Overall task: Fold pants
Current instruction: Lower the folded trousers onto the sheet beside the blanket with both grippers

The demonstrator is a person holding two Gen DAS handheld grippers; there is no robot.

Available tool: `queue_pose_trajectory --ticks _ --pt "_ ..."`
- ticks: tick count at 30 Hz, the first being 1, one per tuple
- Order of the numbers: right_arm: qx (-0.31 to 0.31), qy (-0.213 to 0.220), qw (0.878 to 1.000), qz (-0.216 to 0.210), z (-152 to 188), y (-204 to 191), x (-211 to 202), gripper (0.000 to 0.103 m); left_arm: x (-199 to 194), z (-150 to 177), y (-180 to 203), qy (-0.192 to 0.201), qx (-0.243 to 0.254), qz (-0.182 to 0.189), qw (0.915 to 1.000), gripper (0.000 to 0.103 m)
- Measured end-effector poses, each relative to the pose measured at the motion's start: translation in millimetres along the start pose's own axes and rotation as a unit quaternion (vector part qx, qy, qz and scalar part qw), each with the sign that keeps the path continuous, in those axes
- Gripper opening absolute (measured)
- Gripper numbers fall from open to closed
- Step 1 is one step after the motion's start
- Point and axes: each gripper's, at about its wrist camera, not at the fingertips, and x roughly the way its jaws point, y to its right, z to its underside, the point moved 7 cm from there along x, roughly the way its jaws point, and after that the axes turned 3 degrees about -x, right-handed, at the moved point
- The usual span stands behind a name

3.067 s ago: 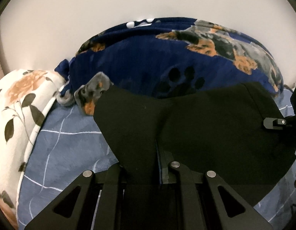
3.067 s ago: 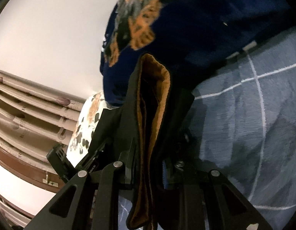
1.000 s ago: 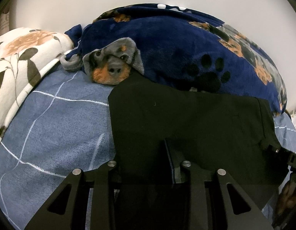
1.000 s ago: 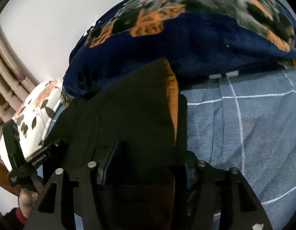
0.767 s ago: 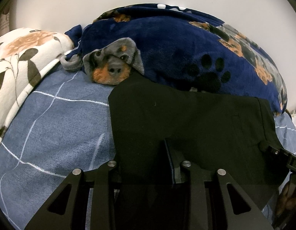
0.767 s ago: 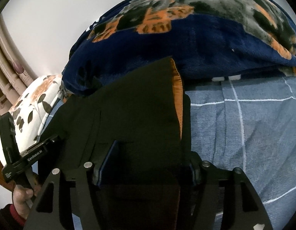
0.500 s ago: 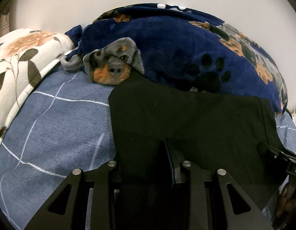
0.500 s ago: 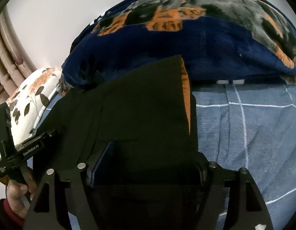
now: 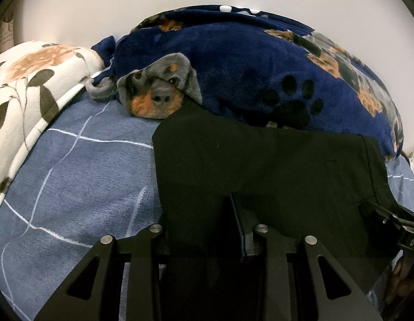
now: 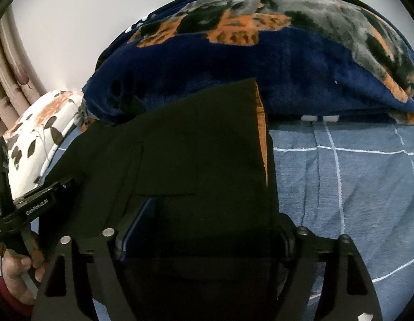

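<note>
The black pants (image 9: 260, 165) lie folded on the blue checked bed sheet (image 9: 81, 176), far edge against the dog-print blanket. An orange lining edge shows in the right wrist view (image 10: 262, 139), where the black pants (image 10: 196, 144) fill the middle. My left gripper (image 9: 207, 214) still has the near edge of the pants between its fingers, one finger (image 9: 240, 222) showing. My right gripper (image 10: 204, 219) is open wide, its fingers spread either side of the fabric. The other gripper shows at the edge of each view.
A navy dog-print blanket (image 9: 260, 61) is bunched along the white wall behind the pants. A white floral pillow (image 9: 27, 80) lies at the left. Bare sheet lies to the right of the pants in the right wrist view (image 10: 341, 187).
The pants were lowered flat onto the sheet. My right gripper's fingers have spread apart over the last second and let go of the fabric. The left gripper has held still.
</note>
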Motion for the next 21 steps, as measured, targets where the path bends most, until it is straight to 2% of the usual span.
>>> queue_pose_trajectory --ticks 11,21 --pt "-0.002 0.0 1.0 0.027 1.5 2.7 0.0 0.09 -0.1 -0.5 -0.7 0.002 0.002 -0.009 1.0 0.036" --pt "-0.006 0.002 0.999 0.044 1.2 3.6 -1.0 0.096 -0.8 -1.1 -2.3 0.004 0.004 -0.017 0.9998 0.04"
